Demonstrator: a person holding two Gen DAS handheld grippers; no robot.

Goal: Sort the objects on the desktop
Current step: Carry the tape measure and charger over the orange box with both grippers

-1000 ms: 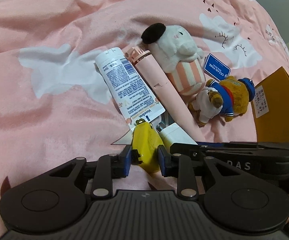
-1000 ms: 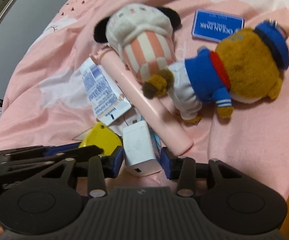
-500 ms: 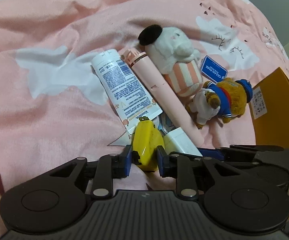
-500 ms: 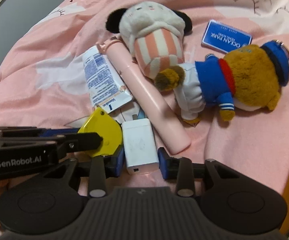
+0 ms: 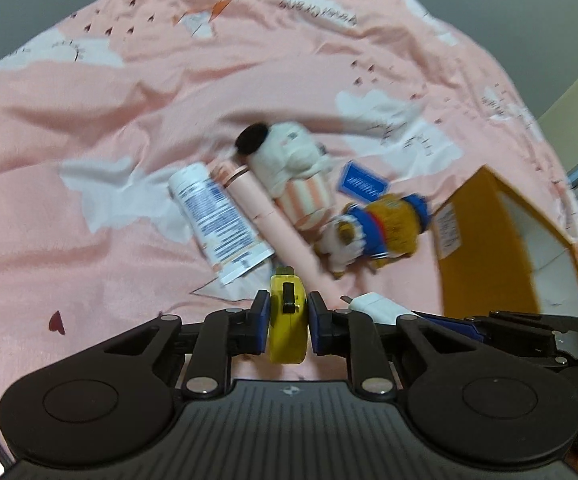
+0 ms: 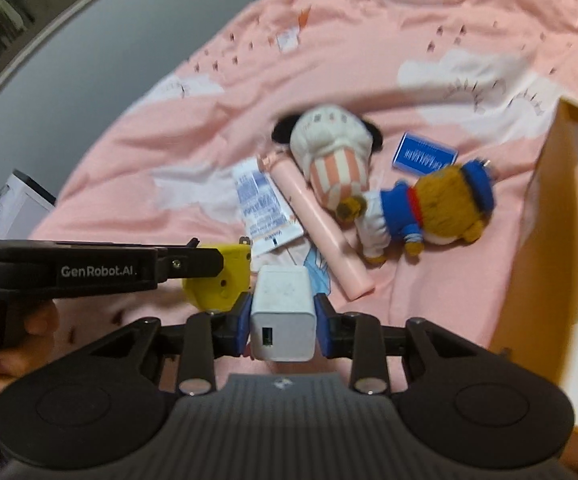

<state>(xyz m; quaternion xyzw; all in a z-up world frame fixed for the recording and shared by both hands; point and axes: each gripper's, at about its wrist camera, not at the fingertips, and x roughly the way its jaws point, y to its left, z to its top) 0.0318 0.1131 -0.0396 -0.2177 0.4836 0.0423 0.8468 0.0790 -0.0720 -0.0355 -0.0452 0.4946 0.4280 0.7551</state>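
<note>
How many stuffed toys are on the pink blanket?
2. The white plush with striped pants lies beside the pink tube. The brown plush in blue lies next to it, near the orange box. None seem hidden.

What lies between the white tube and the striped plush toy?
A pink stick-shaped case lies between the white tube and the striped plush toy, touching both; both wrist views show it.

Black tongs [image 6: 283, 322] with blue pads, silver screws, "GenRobot.AI" lettering.
</note>
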